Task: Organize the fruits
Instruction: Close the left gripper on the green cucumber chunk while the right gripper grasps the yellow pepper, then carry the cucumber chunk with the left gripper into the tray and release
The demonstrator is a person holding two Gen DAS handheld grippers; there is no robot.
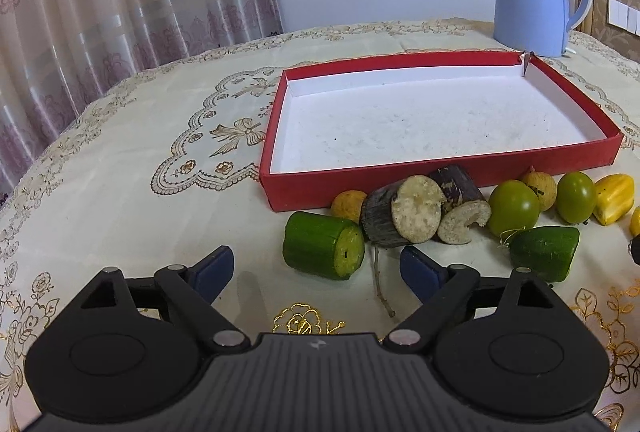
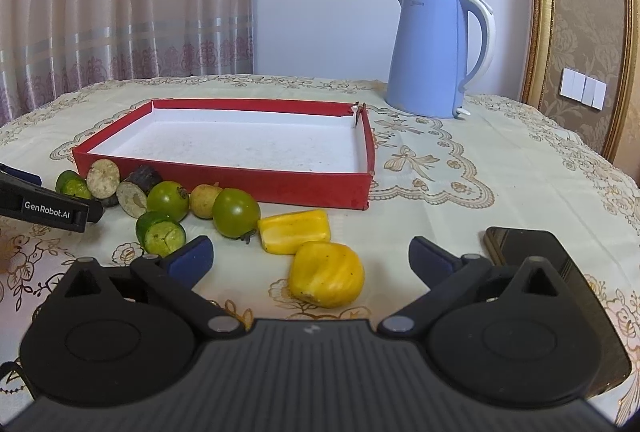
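Observation:
A shallow red box [image 1: 440, 174] with a white bottom lies on the table; it also shows in the right wrist view [image 2: 280, 184]. Fruit pieces lie in a row along its near wall. In the left wrist view these are a green cucumber chunk [image 1: 324, 246], two dark sugarcane pieces [image 1: 400, 214], green tomatoes [image 1: 514, 208] and a second cucumber chunk [image 1: 546, 252]. My left gripper [image 1: 316, 272] is open, just short of the first cucumber chunk. My right gripper [image 2: 310, 258] is open with a yellow fruit piece [image 2: 326, 274] between its fingers, not touching. Another yellow piece [image 2: 294, 230] lies behind.
A blue electric kettle [image 2: 436, 52] stands behind the box at the right. A dark phone [image 2: 528, 252] lies beside my right gripper's right finger. A thin twig [image 1: 380, 284] lies before the sugarcane. The table is round, with an embroidered cloth; curtains hang behind.

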